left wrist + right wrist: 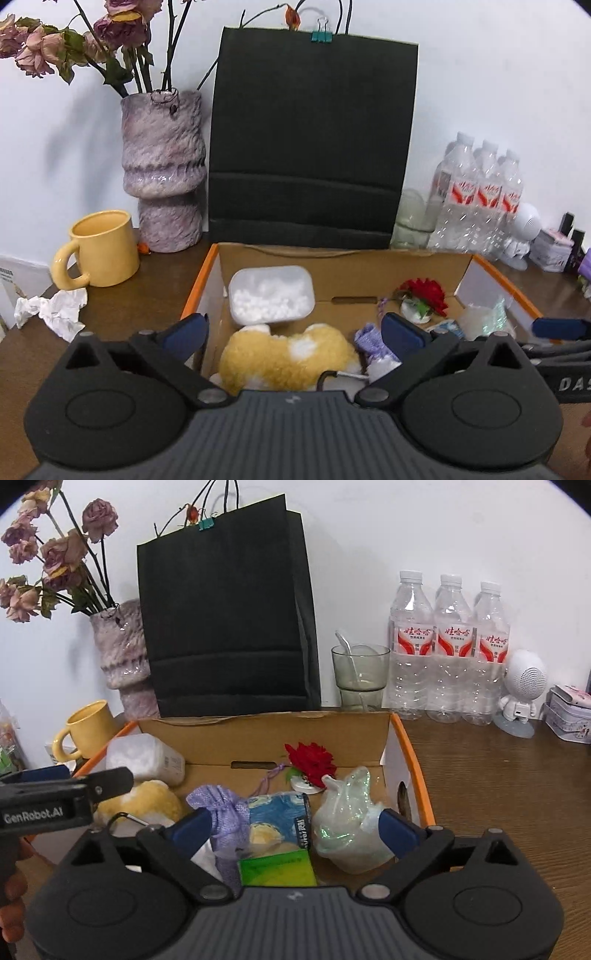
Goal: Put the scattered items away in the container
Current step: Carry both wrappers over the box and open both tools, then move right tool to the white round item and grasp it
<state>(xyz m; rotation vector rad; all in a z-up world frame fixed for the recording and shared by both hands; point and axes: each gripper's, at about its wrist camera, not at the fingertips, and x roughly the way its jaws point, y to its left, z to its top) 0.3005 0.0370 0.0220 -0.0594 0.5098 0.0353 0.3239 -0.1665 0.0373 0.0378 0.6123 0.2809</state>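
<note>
Brown tabletop [498, 775] against white wall. Cardboard box [410, 753] holds plush toy [284, 358], purple pouch [225, 812], plastic bag [347, 830]. Crumpled tissue [51, 310] lies left of box, likely next. Left hand-held gripper [293, 328] and right hand-held gripper [295, 827] hover wide, empty, over box.

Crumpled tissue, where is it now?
Left wrist view: the crumpled tissue lies on the wooden table, outside the cardboard box, left of it, before the yellow mug.

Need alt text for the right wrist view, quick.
The open right gripper hovers, empty, over a cardboard box holding a purple pouch, blue packet, clear bag and red flower. Behind stand a black bag and water bottles.
</note>
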